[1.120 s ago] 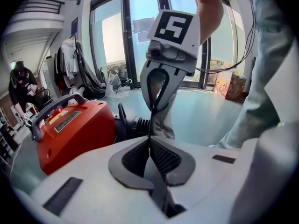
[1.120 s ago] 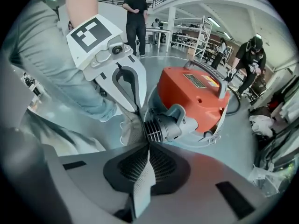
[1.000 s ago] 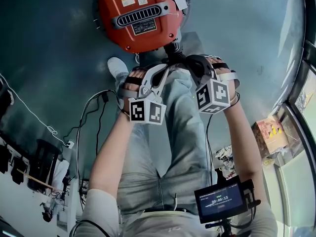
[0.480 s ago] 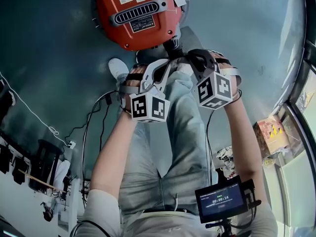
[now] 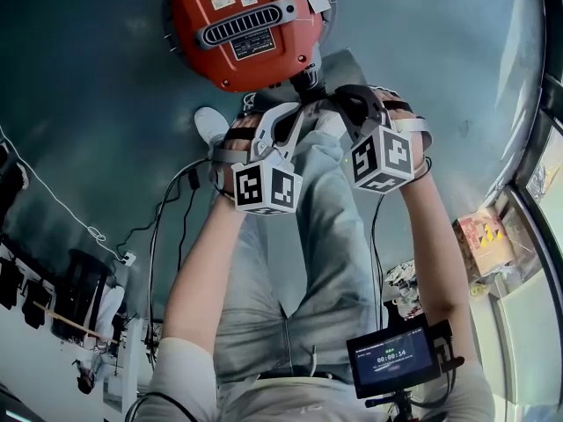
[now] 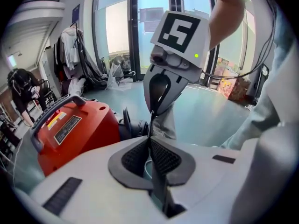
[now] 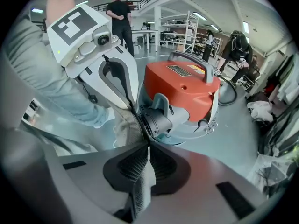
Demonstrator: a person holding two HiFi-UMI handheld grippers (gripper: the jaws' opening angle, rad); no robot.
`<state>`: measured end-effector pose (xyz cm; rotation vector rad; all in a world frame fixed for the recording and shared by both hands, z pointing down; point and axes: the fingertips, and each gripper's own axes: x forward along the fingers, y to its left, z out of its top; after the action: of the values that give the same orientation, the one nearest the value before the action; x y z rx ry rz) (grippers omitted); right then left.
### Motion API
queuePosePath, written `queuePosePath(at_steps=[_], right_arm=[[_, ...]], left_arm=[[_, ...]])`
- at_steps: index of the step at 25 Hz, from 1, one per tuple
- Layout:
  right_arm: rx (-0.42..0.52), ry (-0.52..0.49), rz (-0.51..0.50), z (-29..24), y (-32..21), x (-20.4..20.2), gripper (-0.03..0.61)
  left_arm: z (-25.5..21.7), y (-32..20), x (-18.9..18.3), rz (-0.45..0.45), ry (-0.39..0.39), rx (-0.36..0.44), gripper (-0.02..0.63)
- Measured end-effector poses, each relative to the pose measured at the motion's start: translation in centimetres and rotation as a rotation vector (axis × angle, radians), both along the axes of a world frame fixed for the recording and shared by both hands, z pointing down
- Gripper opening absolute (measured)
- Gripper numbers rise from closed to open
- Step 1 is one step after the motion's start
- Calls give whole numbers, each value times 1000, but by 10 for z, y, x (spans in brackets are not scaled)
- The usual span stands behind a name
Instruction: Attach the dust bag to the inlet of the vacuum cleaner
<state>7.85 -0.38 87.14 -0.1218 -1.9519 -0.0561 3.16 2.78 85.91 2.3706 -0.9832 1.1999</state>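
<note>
Dust bag [image 7: 126, 127], grey cloth, is pinched at its mouth edge by both tools: left gripper [image 6: 150, 141] jaws pressed together on it, right gripper [image 7: 148, 146] jaws likewise. Versus a second ago both sit slightly closer to the inlet [image 7: 156, 120], just ahead of the tips. The bag is not on yet, probably lining up. Vacuum cleaner [image 5: 242, 29] beyond has yellow and black labels, unreadable. Monitor [image 5: 393, 357] timer looks like 00:00:14.

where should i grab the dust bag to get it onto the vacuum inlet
Probably the mouth edge of the dust bag, pinched from opposite sides as the left gripper and right gripper do: its cloth hangs limp, and that edge sits by the inlet.
</note>
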Motion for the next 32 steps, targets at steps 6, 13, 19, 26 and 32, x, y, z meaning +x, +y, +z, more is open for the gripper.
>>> queuePosePath(at_steps=[6, 13, 19, 26, 32], right_arm=[[91, -63, -7, -15, 5, -13, 15], [39, -50, 40, -6, -2, -3, 17], [47, -96, 8, -6, -1, -3, 17], [52, -107, -63, -7, -1, -3, 17], [7, -160, -101, -5, -2, -5, 17]], left_arm=[[2, 6, -12, -43, -46, 26, 14], [-1, 1, -2, -10, -17, 11, 15], [9, 31, -41, -190, 153, -198, 15], [45, 20, -23, 9, 118, -294, 12], [54, 29, -5, 149, 222, -395, 14]])
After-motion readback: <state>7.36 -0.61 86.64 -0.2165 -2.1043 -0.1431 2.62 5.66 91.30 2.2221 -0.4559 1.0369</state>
